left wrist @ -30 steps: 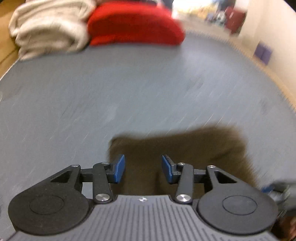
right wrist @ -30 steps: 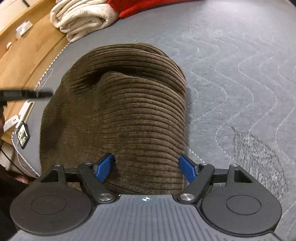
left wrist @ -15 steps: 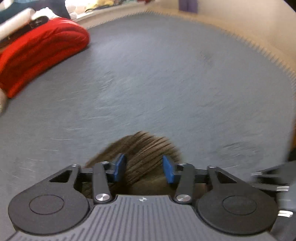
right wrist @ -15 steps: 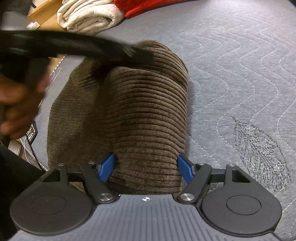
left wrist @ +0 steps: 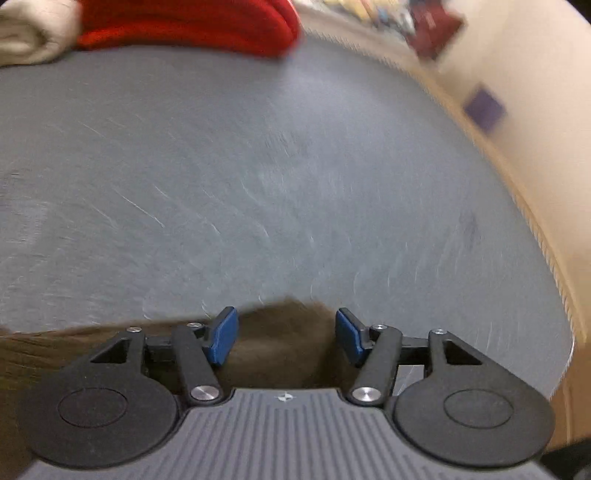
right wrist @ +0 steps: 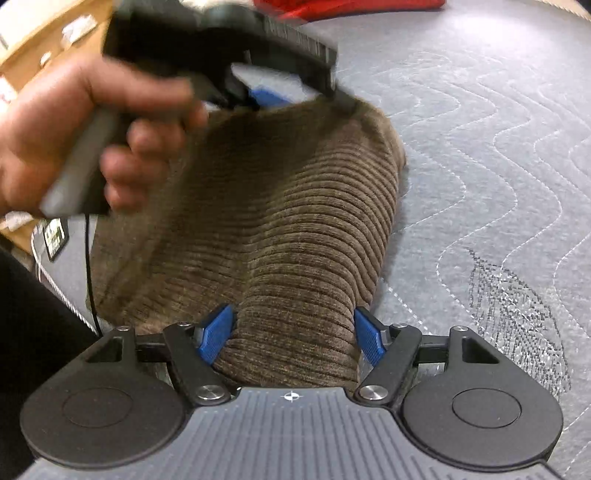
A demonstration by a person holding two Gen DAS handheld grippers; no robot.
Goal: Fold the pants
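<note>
1. The brown corduroy pants [right wrist: 295, 236] lie bunched on the grey quilted mattress [right wrist: 480, 147].
2. The right tongs [right wrist: 291, 338] stand wide around a thick fold of the pants; the left pad touches the cloth, the right pad looks just clear.
3. The left tongs [left wrist: 286, 336] are opening, with the far end of the pants between them; whether the pads touch is blurred.
4. A hand [right wrist: 74, 129] holds the left tongs' handle.
5. Red bedding [left wrist: 184, 22] lies at the far edge.

Motion blur smears the hand [right wrist: 74, 133] and left tongs [right wrist: 273, 96].
</note>
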